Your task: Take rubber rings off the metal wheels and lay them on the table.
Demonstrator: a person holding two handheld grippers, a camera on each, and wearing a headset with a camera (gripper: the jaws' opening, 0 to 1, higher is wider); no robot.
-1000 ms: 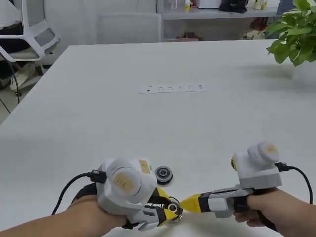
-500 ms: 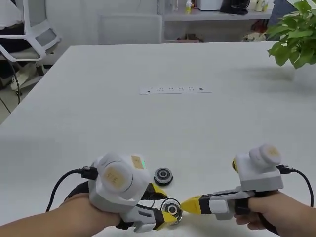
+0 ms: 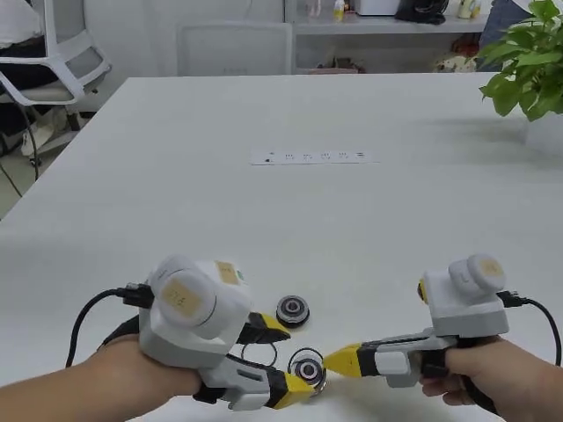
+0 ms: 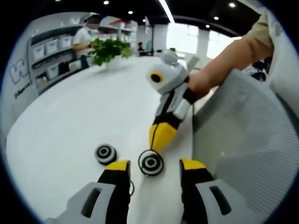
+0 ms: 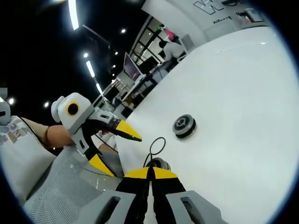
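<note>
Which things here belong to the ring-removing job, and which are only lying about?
Job: near small metal wheel with black rubber ring; far small metal wheel with black rubber ring; left hand-held gripper; right hand-held gripper.
Lying about: white power strip; green leafy plant; white mesh office chair.

"What sits at twelve o'clock in the head view?"
"A flat white power strip (image 3: 306,157), its sockets in a row. Farther out on the same line is a white chair back (image 3: 233,48)."
"And at two o'clock?"
"A leafy green plant (image 3: 526,61). There's an office chair (image 3: 62,53) at ten o'clock and a shelf (image 3: 387,22) at one."
</note>
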